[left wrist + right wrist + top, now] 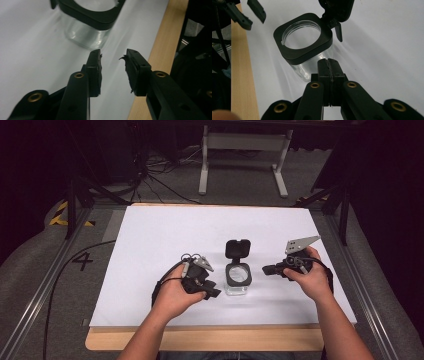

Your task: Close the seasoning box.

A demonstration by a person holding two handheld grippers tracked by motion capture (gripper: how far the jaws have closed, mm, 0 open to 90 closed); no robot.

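A clear square jar [237,279] with a black collar stands near the middle of the white sheet, its hinged black lid [237,249] flipped up and back. My left gripper [214,293] lies just left of the jar, tips toward it. In the left gripper view the left gripper [113,57] is open with nothing between its fingers, and the jar [86,35] is a short way ahead. My right gripper [267,269] sits just right of the jar. In the right gripper view it [329,62] is shut and empty, close to the glass wall of the jar [302,37], below the lid [337,10].
The white sheet [165,235] covers a wooden board whose edge [210,339] runs along the near side. Metal rails flank the table. A white table frame [240,150] and cables stand on the floor behind. The left gripper's jaws [249,15] appear at the right gripper view's top left.
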